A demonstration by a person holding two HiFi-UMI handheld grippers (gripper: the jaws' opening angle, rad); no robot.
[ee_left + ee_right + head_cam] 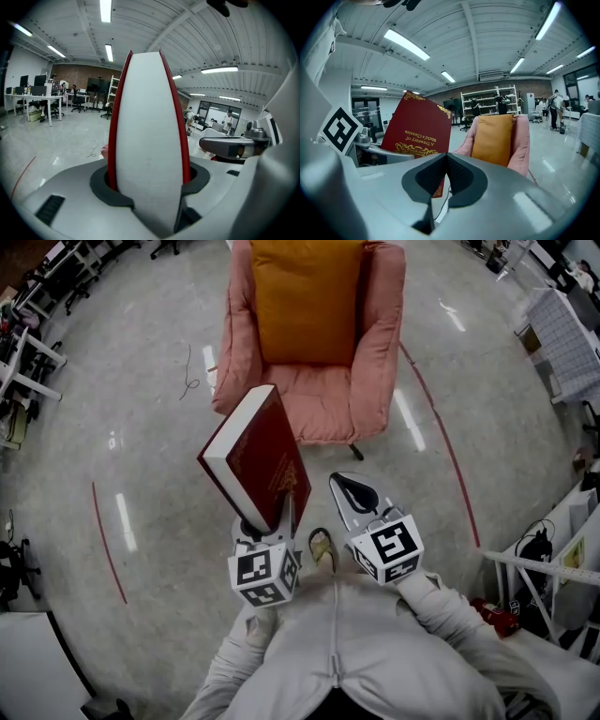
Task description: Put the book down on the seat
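Upper centre, 1 armchair (380, 343) is holding 1 cushion (305, 301); we are seeing the left gripper (265, 524) clamping 1 book (267, 456), the right gripper (352, 489) closed, empty.

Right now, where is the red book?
In the head view, the red book is clamped in the left gripper above the floor, just short of the pink armchair and left of the right gripper.

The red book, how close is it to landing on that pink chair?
Done: the left gripper has the book clamped. In hand: it hangs above the floor, short of the armchair. Left: laying it on the seat, bare in front of the orange cushion.
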